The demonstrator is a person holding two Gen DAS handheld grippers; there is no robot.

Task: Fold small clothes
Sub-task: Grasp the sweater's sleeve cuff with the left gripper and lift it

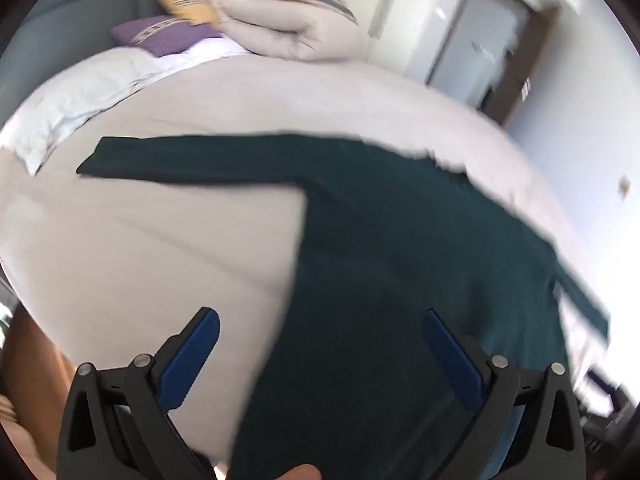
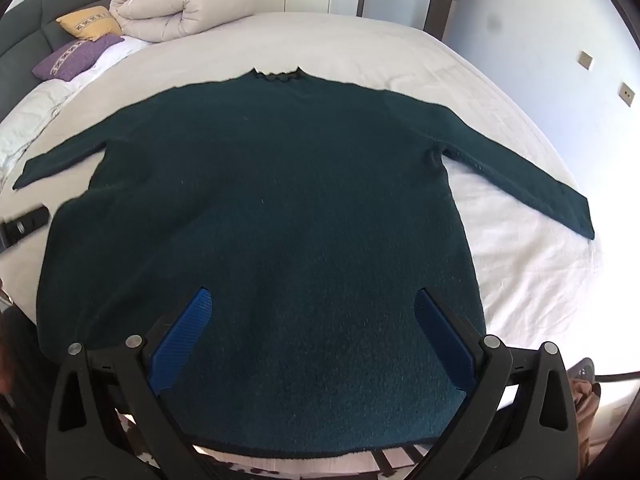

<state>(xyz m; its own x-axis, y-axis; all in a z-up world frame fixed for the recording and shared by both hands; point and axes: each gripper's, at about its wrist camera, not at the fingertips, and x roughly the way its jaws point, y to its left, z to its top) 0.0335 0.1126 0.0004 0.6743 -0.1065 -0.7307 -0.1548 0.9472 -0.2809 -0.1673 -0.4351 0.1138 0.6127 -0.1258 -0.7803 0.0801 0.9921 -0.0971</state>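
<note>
Both claws are spread wide and grasp nothing — the right claw (image 2: 312, 312) hangs over the lower body of the dark green sweater (image 2: 264, 208), the left claw (image 1: 320, 334) over its left side edge. That sweater lies flat on the bed (image 2: 400, 44), hem at the near edge, collar toward the far edge, sleeves stretched out toward both side edges. A rolled duvet (image 2: 180, 4) sits at the far left corner.

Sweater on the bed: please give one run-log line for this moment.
sweater: flat on bed, unfolded | left gripper: open | right gripper: open
</note>
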